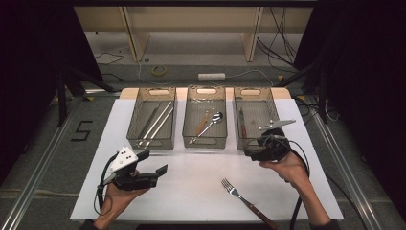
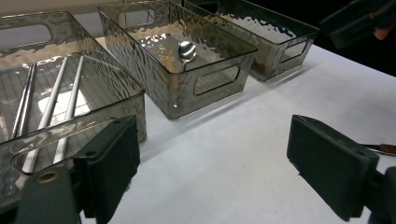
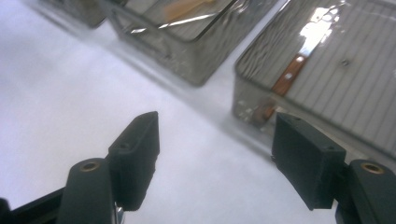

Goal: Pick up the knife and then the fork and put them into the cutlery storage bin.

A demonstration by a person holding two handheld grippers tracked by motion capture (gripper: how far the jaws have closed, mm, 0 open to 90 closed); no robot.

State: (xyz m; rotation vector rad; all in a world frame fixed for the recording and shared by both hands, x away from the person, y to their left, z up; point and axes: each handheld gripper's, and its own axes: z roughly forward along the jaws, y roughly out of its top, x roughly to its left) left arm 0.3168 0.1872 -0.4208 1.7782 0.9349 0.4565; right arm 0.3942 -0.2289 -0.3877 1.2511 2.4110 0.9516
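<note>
A fork (image 1: pixel 244 196) with a wooden handle lies on the white table (image 1: pixel 191 187), front right of centre. Three clear bins stand in a row behind it. The left bin (image 1: pixel 135 122) holds metal chopsticks (image 1: pixel 155 122), the middle bin (image 1: pixel 189 139) a spoon (image 1: pixel 210 123), and the right bin (image 1: pixel 275 112) a wood-handled knife (image 1: pixel 242 122). My left gripper (image 1: pixel 154 163) hovers open over the table in front of the left bin, nothing between its jaws (image 2: pixel 212 154). My right gripper (image 1: pixel 253 146) hangs open and empty (image 3: pixel 215 149) at the right bin's front wall, the knife's handle (image 3: pixel 289 74) beyond it.
The table's front edge runs just behind my forearms. Aluminium rails flank the table on both sides. On the floor beyond it lie cables, a power strip (image 1: pixel 211 75) and a roll of tape (image 1: pixel 159 70). In the left gripper view the fork's handle (image 2: pixel 383 148) peeks past the right jaw.
</note>
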